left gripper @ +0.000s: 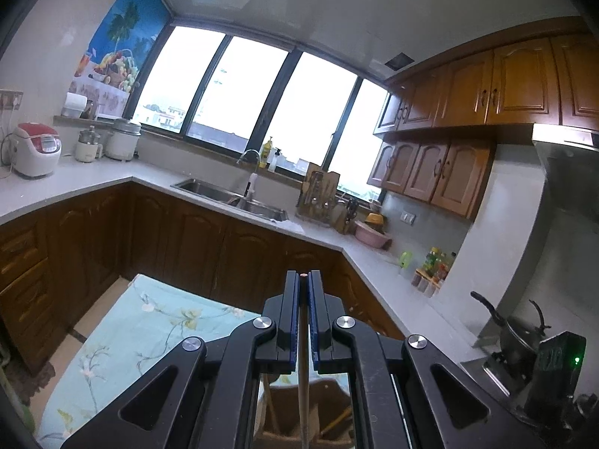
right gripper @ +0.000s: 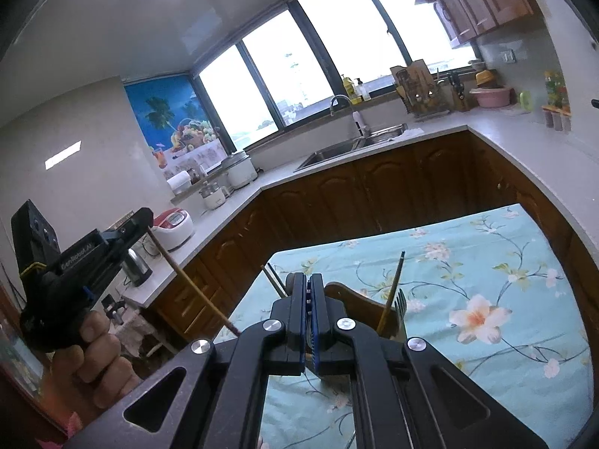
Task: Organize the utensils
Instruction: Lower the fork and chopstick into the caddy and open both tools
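My left gripper (left gripper: 303, 275) is shut on a long wooden chopstick (left gripper: 303, 381) that runs back between its pads. Under it, through the frame, part of a wooden utensil holder (left gripper: 329, 396) shows. In the right wrist view a hand holds that left gripper (right gripper: 144, 220) at the left, with the chopstick (right gripper: 187, 280) slanting down from its jaws. My right gripper (right gripper: 310, 280) is shut, just above the wooden holder (right gripper: 359, 299). A fork (right gripper: 400, 299) and chopsticks (right gripper: 391, 292) stand in the holder. I cannot tell whether anything thin sits between the right pads.
The holder stands on a table with a light blue floral cloth (right gripper: 486, 262). Dark wooden cabinets under a grey counter (left gripper: 93, 183) ring the table. On the counter are a sink (left gripper: 232, 196), a rice cooker (left gripper: 37, 149) and a kettle (right gripper: 136, 265). A pot (left gripper: 516, 336) sits at the right.
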Action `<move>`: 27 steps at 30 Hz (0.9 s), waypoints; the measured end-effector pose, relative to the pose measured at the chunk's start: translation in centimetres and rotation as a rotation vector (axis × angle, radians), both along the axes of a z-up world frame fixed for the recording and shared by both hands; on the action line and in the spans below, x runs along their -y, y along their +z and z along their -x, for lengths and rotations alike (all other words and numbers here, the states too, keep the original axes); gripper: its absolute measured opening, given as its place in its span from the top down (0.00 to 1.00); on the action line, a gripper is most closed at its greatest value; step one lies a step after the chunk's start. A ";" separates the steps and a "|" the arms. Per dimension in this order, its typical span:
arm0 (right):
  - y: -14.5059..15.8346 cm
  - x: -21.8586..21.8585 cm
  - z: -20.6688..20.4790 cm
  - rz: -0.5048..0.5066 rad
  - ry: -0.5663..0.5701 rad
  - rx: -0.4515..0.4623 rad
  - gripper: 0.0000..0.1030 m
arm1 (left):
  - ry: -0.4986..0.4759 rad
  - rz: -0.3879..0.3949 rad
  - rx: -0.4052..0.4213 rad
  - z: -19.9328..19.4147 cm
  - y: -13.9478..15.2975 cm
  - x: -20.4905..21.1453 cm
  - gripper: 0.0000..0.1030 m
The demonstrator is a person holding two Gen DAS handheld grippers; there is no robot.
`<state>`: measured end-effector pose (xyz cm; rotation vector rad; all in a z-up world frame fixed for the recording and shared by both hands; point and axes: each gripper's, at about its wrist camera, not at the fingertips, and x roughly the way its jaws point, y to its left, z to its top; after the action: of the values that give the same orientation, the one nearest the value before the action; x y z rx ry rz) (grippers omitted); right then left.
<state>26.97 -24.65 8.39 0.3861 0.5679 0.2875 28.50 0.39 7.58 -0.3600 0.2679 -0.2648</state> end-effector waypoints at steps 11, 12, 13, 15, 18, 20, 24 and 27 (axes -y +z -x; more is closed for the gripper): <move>-3.6 1.2 -3.1 -0.052 -0.007 -0.058 0.98 | 0.061 -0.010 -0.041 -4.4 -4.6 2.5 0.97; -4.0 1.2 -3.3 -0.059 -0.006 -0.068 0.98 | 0.065 -0.016 -0.046 -4.6 -4.9 2.9 0.97; -4.4 1.3 -3.5 -0.066 -0.003 -0.077 0.98 | 0.072 -0.022 -0.051 -4.8 -5.3 3.2 0.97; -5.2 1.3 -3.9 -0.071 0.001 -0.092 0.98 | 0.074 -0.029 -0.065 -5.5 -5.9 3.8 0.97; -6.6 1.1 -4.4 -0.071 0.005 -0.120 0.98 | 0.079 -0.042 -0.081 -6.3 -6.5 4.5 0.97; -7.3 0.9 -4.5 -0.071 0.011 -0.135 0.98 | 0.073 -0.053 -0.096 -6.7 -6.9 5.2 0.97; -8.6 0.5 -4.5 -0.063 0.022 -0.160 0.98 | 0.067 -0.077 -0.123 -7.2 -7.1 5.6 0.97; -9.2 0.4 -4.4 -0.069 0.032 -0.158 0.98 | 0.059 -0.083 -0.147 -7.5 -7.2 5.2 0.96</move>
<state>31.32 -25.01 -0.76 0.4692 0.7210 0.3097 36.00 -4.81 0.40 -0.3048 0.4111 -0.1685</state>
